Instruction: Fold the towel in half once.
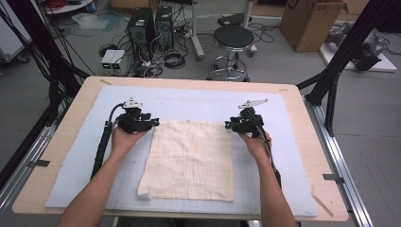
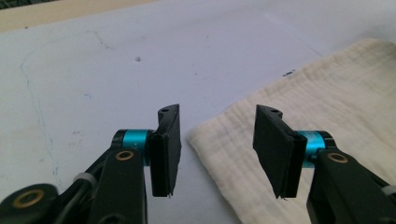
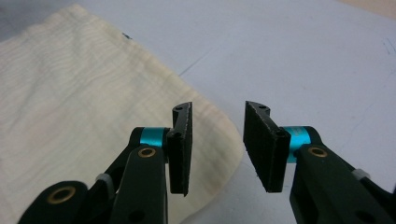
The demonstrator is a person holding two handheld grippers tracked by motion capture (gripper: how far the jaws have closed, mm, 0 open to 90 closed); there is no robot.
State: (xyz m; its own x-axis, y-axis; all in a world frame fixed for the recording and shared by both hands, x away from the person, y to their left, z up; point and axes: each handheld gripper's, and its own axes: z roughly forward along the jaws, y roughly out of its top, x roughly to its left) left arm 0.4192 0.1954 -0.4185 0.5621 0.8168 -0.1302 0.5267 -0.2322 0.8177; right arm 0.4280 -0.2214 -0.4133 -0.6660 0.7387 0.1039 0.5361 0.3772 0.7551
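Cream cloth flat on pale mat, both far corners lined up.
I have the left gripper at its far left corner, the right gripper at its far right corner; both pairs of jaws gape, straddling corners, nothing pinched.

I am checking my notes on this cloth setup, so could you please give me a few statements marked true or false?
1. The cream square waffle-weave cloth lies flat on the pale blue felt mat. True.
2. The left tool has clamped a cloth corner. False: its jaws stand apart, the corner between them.
3. The right tool stands at the cloth's far right corner. True.
4. The cloth is rolled into a tube. False: it lies spread out.
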